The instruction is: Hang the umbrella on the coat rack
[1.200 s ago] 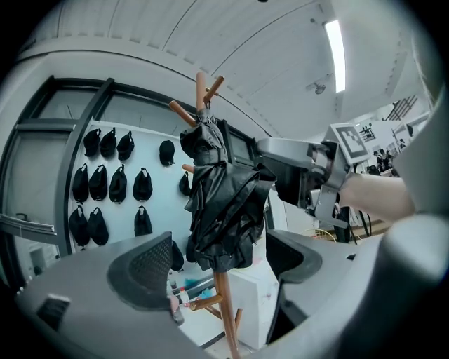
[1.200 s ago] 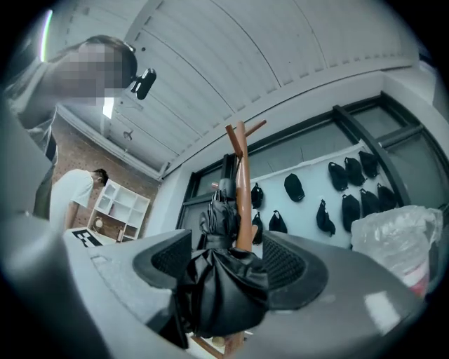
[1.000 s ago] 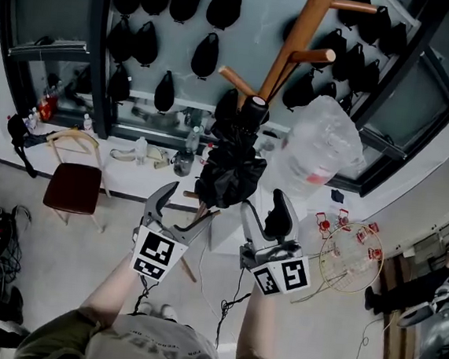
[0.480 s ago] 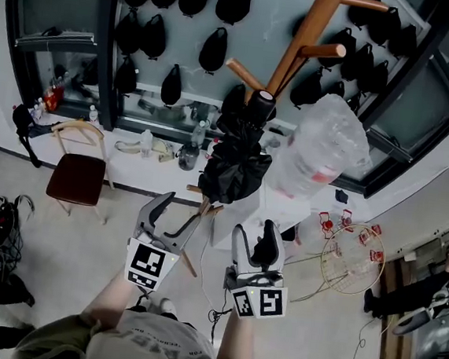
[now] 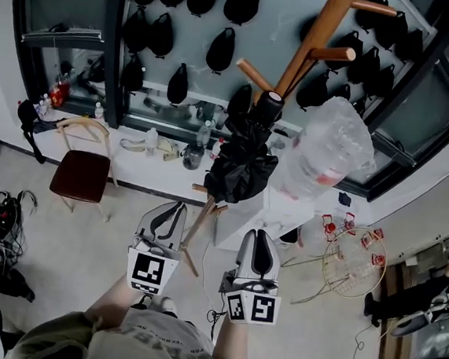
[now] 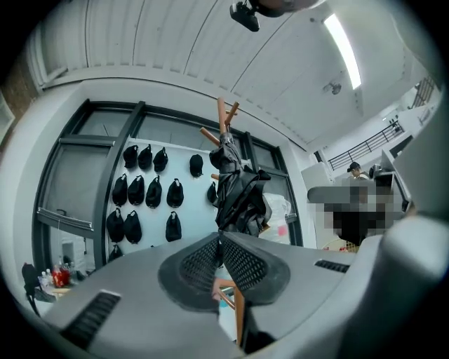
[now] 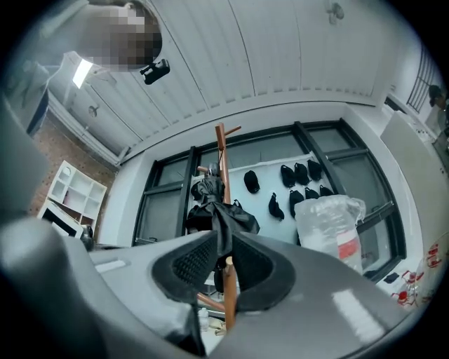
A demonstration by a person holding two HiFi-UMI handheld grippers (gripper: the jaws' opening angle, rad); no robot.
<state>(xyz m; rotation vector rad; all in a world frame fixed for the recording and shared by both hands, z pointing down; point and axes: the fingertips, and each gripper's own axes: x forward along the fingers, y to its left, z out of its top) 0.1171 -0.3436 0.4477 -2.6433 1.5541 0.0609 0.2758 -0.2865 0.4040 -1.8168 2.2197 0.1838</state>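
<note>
Umbrella [image 5: 240, 168] looks hung on coat rack [image 5: 317, 34], far centre. Left gripper [image 5: 176, 208] closed, empty. Right gripper [image 5: 260, 235] jaws just closed, nothing btwn. Task prob. done.

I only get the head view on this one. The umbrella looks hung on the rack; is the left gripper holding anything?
Observer: No. Its own view shows the left gripper shut, nothing between the jaws; the umbrella hangs farther off.
Operator: And the right gripper?
Observer: The right gripper is empty too: its jaws have just been closing and now meet.
Operator: Anything outside my frame?
Observer: A white shelf unit, far left in the right gripper view.
</note>
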